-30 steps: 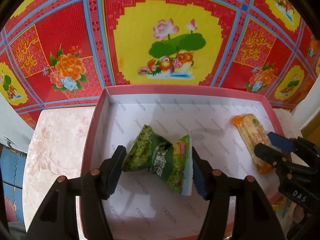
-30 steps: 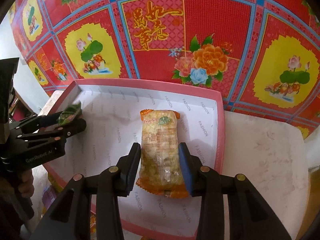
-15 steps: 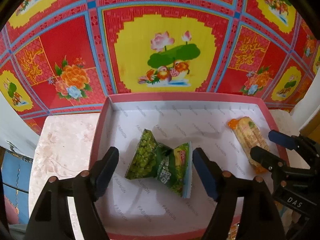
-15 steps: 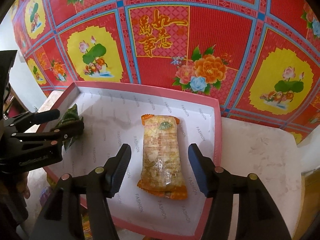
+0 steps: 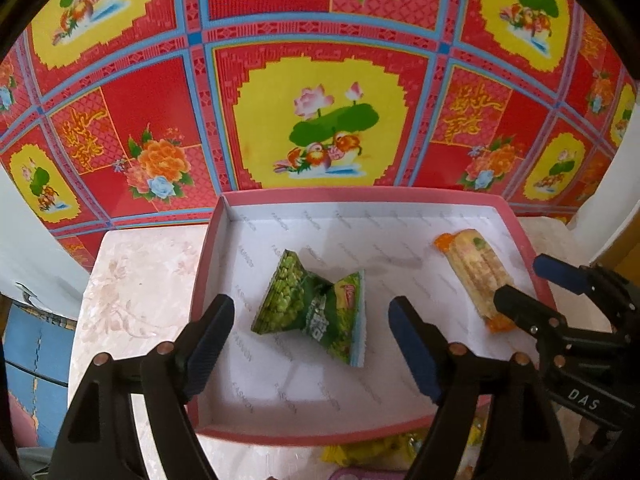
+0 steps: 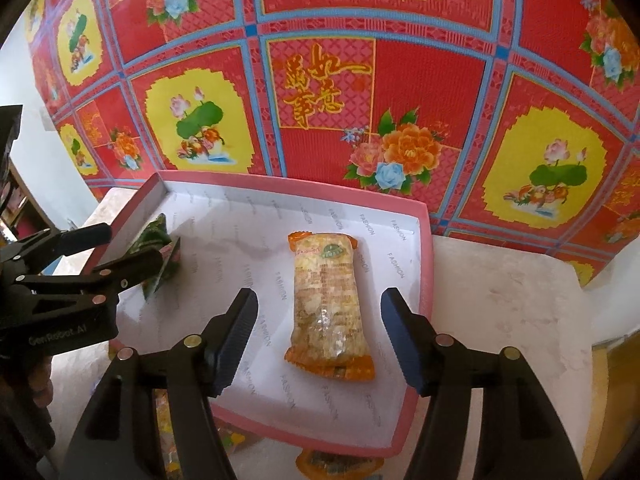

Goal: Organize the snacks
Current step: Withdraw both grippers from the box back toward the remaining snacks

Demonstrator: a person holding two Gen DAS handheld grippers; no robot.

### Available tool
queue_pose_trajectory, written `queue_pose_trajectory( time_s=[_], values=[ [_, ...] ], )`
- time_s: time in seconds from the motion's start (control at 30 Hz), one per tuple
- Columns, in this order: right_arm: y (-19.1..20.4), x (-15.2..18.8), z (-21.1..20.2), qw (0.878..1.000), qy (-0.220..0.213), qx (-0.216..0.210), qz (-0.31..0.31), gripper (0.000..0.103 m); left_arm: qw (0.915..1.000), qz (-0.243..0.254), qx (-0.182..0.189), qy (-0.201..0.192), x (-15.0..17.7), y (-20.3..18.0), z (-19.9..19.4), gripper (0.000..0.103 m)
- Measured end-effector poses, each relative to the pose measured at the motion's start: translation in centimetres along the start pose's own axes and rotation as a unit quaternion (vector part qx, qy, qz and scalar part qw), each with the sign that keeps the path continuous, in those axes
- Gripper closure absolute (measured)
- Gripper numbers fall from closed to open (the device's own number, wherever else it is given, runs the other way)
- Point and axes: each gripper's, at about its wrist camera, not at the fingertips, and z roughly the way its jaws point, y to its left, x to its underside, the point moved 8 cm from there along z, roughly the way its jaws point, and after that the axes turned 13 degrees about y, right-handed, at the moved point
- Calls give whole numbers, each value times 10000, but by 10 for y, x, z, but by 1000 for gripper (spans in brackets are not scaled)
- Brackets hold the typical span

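Note:
A green pea snack bag [image 5: 316, 312] lies in the left part of a shallow pink box [image 5: 360, 194] with a white lining. My left gripper [image 5: 310, 336] is open just above and behind the bag, touching nothing. An orange and clear cracker pack [image 6: 326, 300] lies in the box's right part [image 6: 424, 280]. My right gripper [image 6: 318, 340] is open around the pack's near end without touching it. The cracker pack [image 5: 476, 276] and the right gripper [image 5: 532, 284] also show in the left wrist view; the green bag [image 6: 160, 252] and the left gripper [image 6: 116, 248] show in the right wrist view.
The box sits on a pale marbled table top [image 5: 136, 280] against a red, yellow and blue flowered cloth [image 5: 320, 120]. More yellow and orange snack packs [image 5: 380, 448] lie below the box's near edge [image 6: 336, 464].
Both grippers opened, letting go of the green bag and the cracker pack, which now lie in the box. Both grippers pulled back and up a little.

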Motion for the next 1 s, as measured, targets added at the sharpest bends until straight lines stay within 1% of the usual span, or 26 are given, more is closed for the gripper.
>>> queue_pose_trajectory(
  time_s=[0.03,0.07,0.17,0.47,0.67,1.0],
  values=[
    [0,0,-3,10000,-25,15,-4,37,10000,3,9,-21,1,2,-8,20],
    [1,1,-6,10000,-55,26,-2,37,10000,3,8,-35,4,-4,-15,20],
    [1,4,-15,9999,-111,11,27,37,10000,-4,25,-76,10,-2,-24,20],
    [1,21,-40,9997,-208,25,117,37,9999,0,-12,-118,25,-8,-41,20],
    [0,32,-52,9995,-198,43,224,37,9999,-19,-61,-134,36,-9,-51,20],
    [-1,56,-63,9992,-138,36,368,37,9996,-123,-153,-210,57,3,-71,20]
  ],
)
